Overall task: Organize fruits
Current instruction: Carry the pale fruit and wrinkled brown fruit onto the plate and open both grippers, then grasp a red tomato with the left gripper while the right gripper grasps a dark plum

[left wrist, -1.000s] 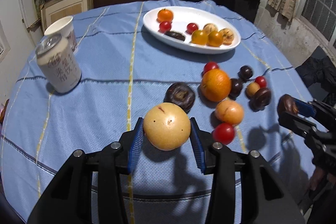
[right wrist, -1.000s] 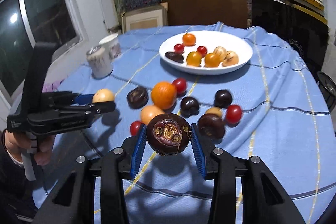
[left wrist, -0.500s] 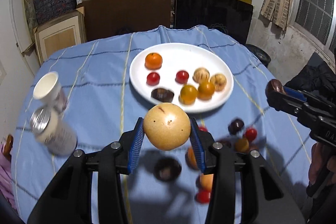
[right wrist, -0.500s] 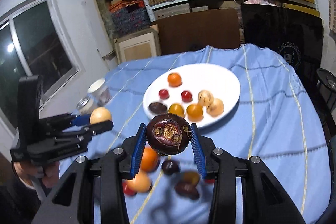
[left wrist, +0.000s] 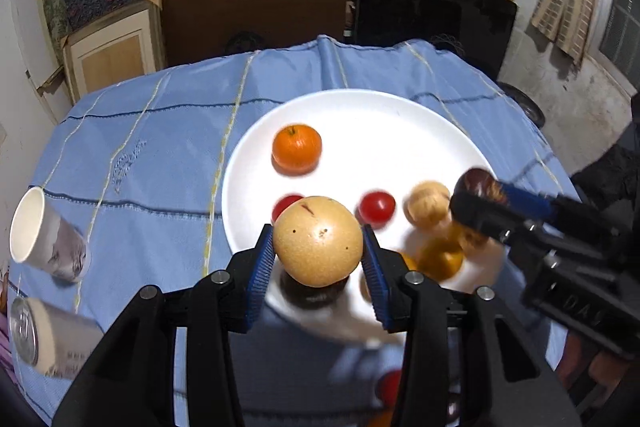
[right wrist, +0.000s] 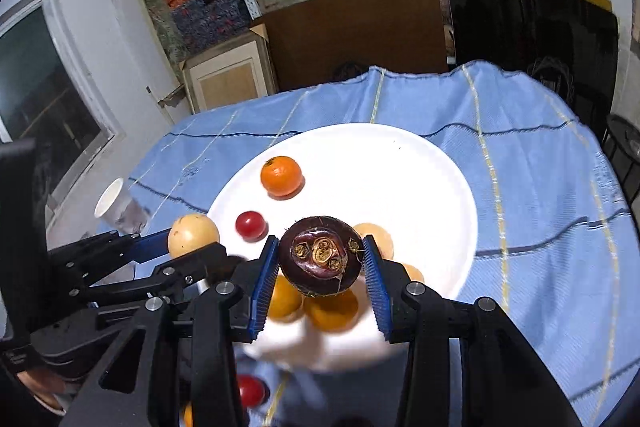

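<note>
Your left hand-held gripper [left wrist: 318, 253] is closed on a round tan pear [left wrist: 318, 241]; both blue pads [left wrist: 260, 267] press its sides, and it hangs above the near-left part of the white plate [left wrist: 420, 123]. In the right wrist view this same hand-held gripper enters from the left with the pear at its tips.

Your right hand-held gripper [right wrist: 320, 269] is closed on a dark purple mangosteen [right wrist: 320, 255], its patterned end facing the camera and its sides clamped between the blue pads [right wrist: 374, 279]. It hangs above the near part of the plate. In the left wrist view it reaches in from the right, just beside the pale fruit [left wrist: 427, 203] on the plate.

The plate sits on the bench, which is covered by a blue cloth [left wrist: 160, 155] with pale stripes. On the plate:
- one tangerine [left wrist: 297, 148] toward the far left, apart from the rest;
- two red cherry tomatoes [left wrist: 375, 207], the left one partly hidden by the pear;
- a cluster of orange and pale fruits at the near right, blurred and partly hidden behind the grippers.

Further red and orange fruit [right wrist: 250, 389] lies on the cloth nearer to you than the plate, mostly hidden by the gripper bodies.

A paper cup [left wrist: 44, 231] and a drink can [left wrist: 48, 341] stand at the left edge of the bench, well apart from the plate.
</note>
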Demonstrator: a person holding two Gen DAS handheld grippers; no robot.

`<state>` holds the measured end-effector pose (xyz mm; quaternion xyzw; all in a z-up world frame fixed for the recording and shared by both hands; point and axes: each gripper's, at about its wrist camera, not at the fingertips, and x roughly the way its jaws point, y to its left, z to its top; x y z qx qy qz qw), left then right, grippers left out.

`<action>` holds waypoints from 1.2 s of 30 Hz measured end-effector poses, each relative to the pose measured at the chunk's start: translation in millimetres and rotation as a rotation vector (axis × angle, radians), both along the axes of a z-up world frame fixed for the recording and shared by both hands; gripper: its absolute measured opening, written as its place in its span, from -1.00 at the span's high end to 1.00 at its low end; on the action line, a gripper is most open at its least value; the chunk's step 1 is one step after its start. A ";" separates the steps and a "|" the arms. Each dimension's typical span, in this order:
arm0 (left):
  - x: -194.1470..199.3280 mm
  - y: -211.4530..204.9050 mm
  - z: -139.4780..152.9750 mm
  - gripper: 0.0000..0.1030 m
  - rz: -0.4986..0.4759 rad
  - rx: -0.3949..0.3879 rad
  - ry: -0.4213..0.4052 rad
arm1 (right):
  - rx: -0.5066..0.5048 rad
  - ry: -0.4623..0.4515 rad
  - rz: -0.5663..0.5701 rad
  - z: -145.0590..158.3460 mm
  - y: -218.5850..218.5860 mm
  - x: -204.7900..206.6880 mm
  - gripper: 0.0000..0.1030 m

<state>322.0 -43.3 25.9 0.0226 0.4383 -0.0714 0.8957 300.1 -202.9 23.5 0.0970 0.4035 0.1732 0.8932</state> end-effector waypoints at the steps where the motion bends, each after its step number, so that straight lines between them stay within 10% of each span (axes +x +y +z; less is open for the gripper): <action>1: 5.3 -1.0 -0.9 0.19 0.004 0.003 0.000 | 0.022 0.007 -0.005 -2.5 -0.9 4.5 0.17; 4: 17.6 -1.1 -1.9 0.18 0.035 0.021 -0.001 | 0.096 0.020 -0.029 -6.1 -6.4 12.0 0.09; 7: 8.9 8.3 5.1 -0.46 0.080 0.001 -0.038 | 0.097 0.005 -0.041 -4.8 -10.7 0.3 -0.01; 23: -132.7 23.6 14.6 -0.74 0.031 0.005 -0.122 | 0.138 -0.043 -0.082 -0.4 -31.8 -122.8 -0.67; 36: -202.7 30.0 -13.6 -0.74 0.026 0.013 -0.074 | 0.046 -0.049 -0.085 -30.9 -26.7 -192.9 -0.74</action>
